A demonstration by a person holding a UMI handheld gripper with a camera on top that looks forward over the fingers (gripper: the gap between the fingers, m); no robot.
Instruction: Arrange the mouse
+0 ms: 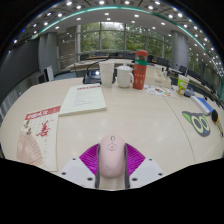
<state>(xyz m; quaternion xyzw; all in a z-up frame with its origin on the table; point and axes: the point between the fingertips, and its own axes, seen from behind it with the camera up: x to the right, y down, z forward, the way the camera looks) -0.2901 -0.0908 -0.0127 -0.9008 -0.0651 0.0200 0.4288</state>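
- claw (111, 168) pinches a pink mouse (111, 158) between both pads
- white pitcher (124, 76) and red canister (140, 70) stand far across the worktop (120, 115); contents hidden

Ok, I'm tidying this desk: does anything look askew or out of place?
Nothing stands out. The pink mouse sits straight between the hand-held gripper fingers; the booklet lies flat on the table.
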